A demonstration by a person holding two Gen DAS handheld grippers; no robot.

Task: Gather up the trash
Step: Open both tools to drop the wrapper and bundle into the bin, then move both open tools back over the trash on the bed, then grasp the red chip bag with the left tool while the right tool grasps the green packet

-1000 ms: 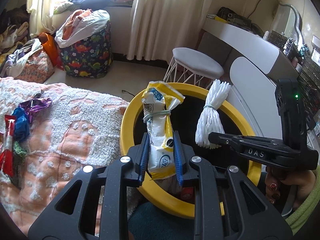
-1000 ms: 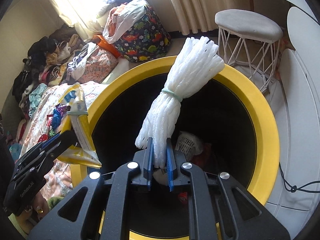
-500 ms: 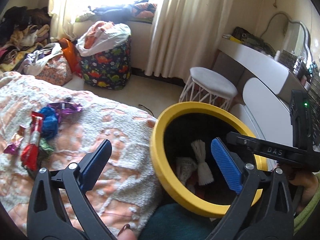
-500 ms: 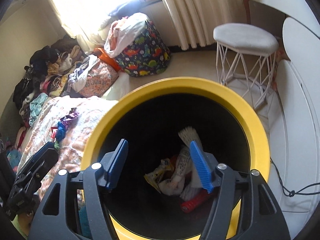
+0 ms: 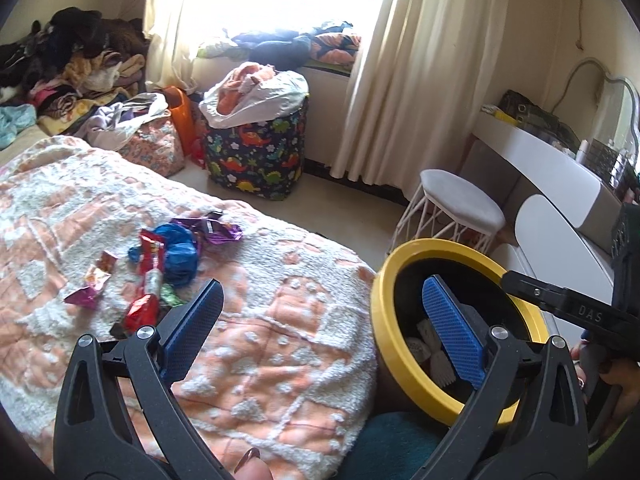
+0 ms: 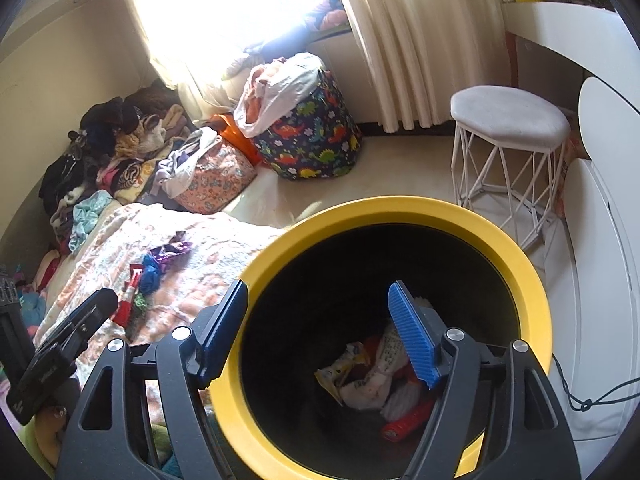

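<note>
Nearest the camera in the left wrist view, the left gripper [image 5: 318, 332] stands with its jaws spread wide and nothing between them, one blue pad over the blanket and the other over the bin's mouth; the jaws have just been opening, which fits a release over the bin. In the right wrist view the right gripper [image 6: 318, 330] is likewise parted and empty, its jaws having just widened too, and it points down into the yellow-rimmed bin [image 6: 536, 292], so whatever leaves it would fall straight inside. The bin sits just beside the near right edge of the bed, close enough that both hands can reach it without the person shifting. At its dark bottom lies the collected trash [image 6: 372, 380]: a white bundle, a yellow-and-white packet and something red, loosely heaped as dropped things lie. A little farther and to the left, on the peach and white blanket [image 5: 280, 320], the remaining wrappers [image 5: 168, 264] form a loose cluster: a crumpled blue piece, purple foil, red packets and a small pink one. They lie near the bin and within reach of the left gripper, which is likely the next place to work, since the task is not yet finished. Beyond the bed stand a dinosaur-print hamper [image 5: 256, 152] stuffed with clothes, a white wire stool [image 5: 460, 208] and pale curtains at the bright window.
</note>
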